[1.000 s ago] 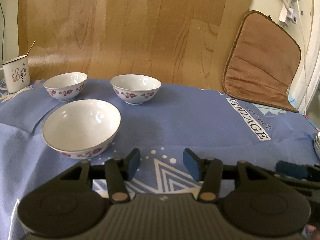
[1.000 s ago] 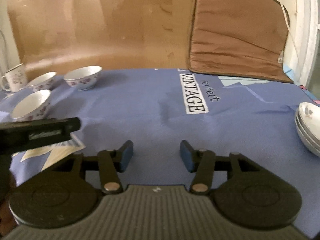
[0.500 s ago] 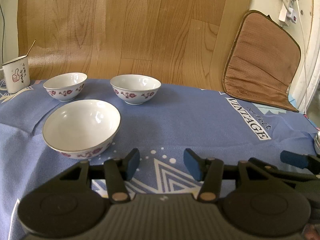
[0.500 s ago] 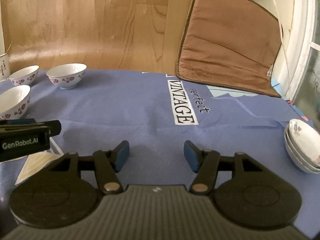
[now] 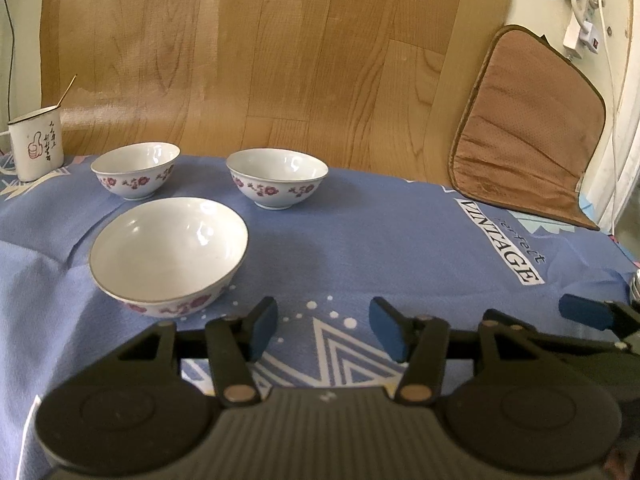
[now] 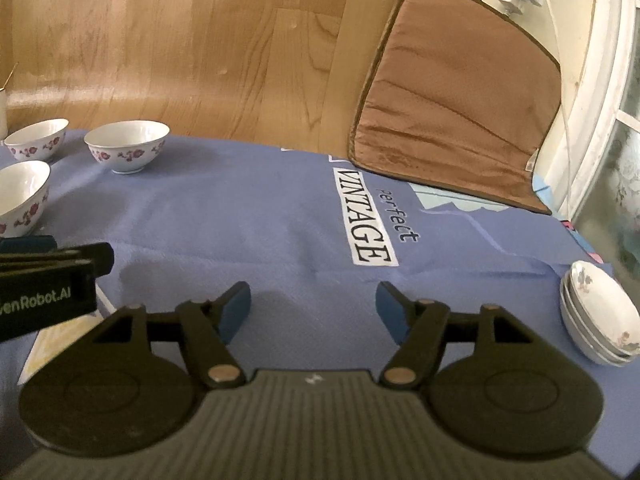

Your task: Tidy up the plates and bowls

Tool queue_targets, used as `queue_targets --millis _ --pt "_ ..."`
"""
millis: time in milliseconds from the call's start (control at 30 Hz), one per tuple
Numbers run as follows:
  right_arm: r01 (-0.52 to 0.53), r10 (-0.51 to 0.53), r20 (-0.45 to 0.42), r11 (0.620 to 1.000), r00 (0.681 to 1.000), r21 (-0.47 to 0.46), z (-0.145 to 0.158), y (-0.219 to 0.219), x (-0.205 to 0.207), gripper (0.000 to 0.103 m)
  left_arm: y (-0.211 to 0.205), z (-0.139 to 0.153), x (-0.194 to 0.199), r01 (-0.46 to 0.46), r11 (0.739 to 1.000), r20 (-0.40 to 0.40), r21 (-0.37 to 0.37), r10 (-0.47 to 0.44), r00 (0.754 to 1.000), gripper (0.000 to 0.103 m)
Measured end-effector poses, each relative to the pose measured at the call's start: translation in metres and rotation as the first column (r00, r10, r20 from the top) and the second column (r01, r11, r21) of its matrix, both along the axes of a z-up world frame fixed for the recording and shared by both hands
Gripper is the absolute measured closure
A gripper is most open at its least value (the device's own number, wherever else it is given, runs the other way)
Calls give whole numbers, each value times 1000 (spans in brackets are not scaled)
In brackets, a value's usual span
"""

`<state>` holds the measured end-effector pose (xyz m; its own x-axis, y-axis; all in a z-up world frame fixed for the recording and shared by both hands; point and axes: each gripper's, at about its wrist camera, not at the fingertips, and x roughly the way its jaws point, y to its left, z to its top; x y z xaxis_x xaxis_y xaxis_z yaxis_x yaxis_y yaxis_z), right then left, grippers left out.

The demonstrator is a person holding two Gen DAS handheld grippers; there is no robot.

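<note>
Three round, shiny white bowls with red flowers (image 5: 168, 252) sit on the soft blue cloth (image 5: 380, 240). Smooth white plates (image 6: 600, 320) are stacked far right. The left gripper (image 5: 324, 330) and right gripper (image 6: 314, 312) are empty, jaws opening.

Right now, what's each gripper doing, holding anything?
Left gripper: open, jaws opening, nothing between them.
Right gripper: open, jaws opening wider, nothing between them.

Blue printed tablecloth (image 5: 400, 248), three floral bowls (image 5: 168, 254), mug (image 5: 36, 148), stacked plates (image 6: 600, 320), brown cushion (image 6: 452, 100)
</note>
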<state>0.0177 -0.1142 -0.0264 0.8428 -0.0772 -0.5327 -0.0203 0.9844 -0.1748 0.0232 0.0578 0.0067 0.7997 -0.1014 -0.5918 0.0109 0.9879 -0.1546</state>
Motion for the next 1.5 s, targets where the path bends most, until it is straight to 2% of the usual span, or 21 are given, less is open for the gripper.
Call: queue_targets --millis 567,1133,1233,1300,1367,1433,1500 --pt "2 -2 -16 1000 1000 26 0 0 5 25 0 1 0 -3 1000 1 2 3 1000 47" --pt "0 2 -34 998 999 61 -2 0 6 24 1 1 -1 -2 1000 1 0 2 1000 46" --pt "0 2 -34 998 999 62 -2 0 6 24 1 3 -4 -1 1000 26 -6 2 1000 46" --pt "-6 8 -27 997 1000 72 -1 -1 4 24 5 8 -11 18 999 85 -38 -15 996 46" --pt "-23 24 -8 995 1000 93 2 -1 1 24 12 14 -17 39 994 125 -104 -26 992 46" --pt "-53 51 20 991 999 123 7 -2 -4 24 27 23 -23 28 982 155 -184 1 988 46" --pt "-86 80 50 985 996 150 14 -2 -9 25 47 34 -30 -11 972 179 -234 54 982 47"
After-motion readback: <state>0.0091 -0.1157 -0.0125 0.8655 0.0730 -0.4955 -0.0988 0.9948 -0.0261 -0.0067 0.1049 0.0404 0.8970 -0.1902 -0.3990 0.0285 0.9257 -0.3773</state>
